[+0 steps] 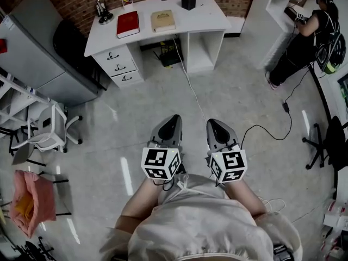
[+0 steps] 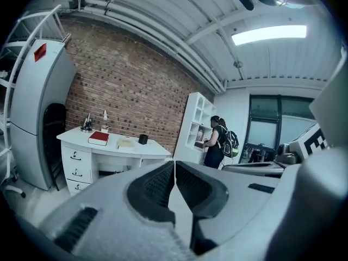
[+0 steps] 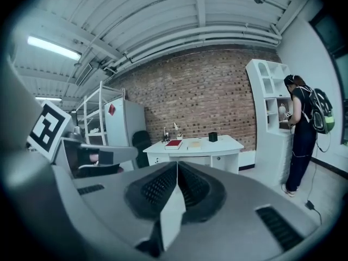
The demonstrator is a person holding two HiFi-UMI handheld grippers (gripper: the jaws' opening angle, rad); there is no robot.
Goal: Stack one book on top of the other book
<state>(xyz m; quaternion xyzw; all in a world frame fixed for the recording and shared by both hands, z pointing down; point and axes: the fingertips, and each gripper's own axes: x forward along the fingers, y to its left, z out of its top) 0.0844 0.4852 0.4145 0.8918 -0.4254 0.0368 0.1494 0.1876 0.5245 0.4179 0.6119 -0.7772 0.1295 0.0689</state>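
Red book (image 1: 128, 24): flat on desk (image 1: 209, 19). Tan book (image 1: 162, 20): just beside it, apart, not stacked. Left gripper (image 1: 174, 119): clenched, empty. Right gripper (image 1: 212, 123): clenched, empty. Both are well short of the desk. Progress: nothing done yet; approach, grasp, lift and stacking all remain.

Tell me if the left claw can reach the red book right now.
Probably not yet: the left claw, shut, is far from the red book on the white desk, though no obstacle stands between.
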